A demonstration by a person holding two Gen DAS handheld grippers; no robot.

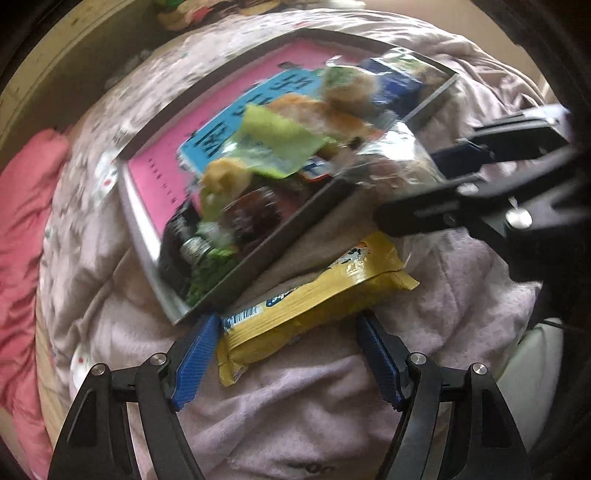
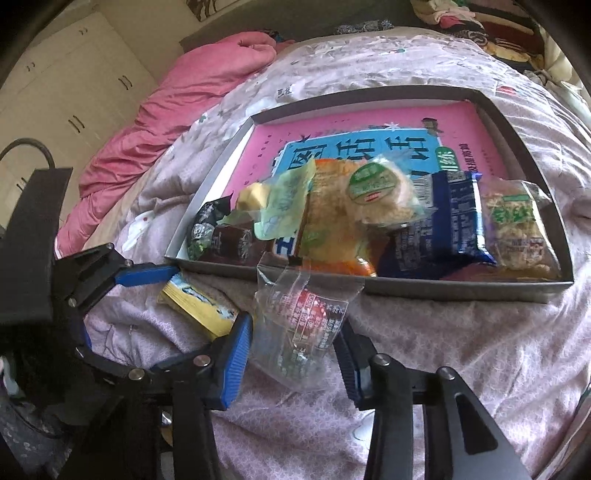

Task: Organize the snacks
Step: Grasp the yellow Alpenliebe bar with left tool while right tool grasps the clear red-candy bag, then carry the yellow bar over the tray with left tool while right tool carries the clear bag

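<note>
A grey tray with a pink base (image 2: 524,133) lies on the bed and holds several snack packets (image 2: 369,199); it also shows in the left wrist view (image 1: 140,236). A yellow snack packet (image 1: 314,291) lies on the blanket in front of the tray, between the open fingers of my left gripper (image 1: 284,332); it shows partly in the right wrist view (image 2: 201,306). A clear plastic packet (image 2: 306,325) sits between the fingers of my right gripper (image 2: 295,350), which is open around it. The right gripper also shows in the left wrist view (image 1: 424,192), blurred.
The bed is covered by a pale lilac blanket (image 2: 461,350). A pink duvet (image 2: 166,99) is bunched at the far left. White cupboards (image 2: 70,92) stand beyond it. Clothes are piled at the far right (image 2: 480,26).
</note>
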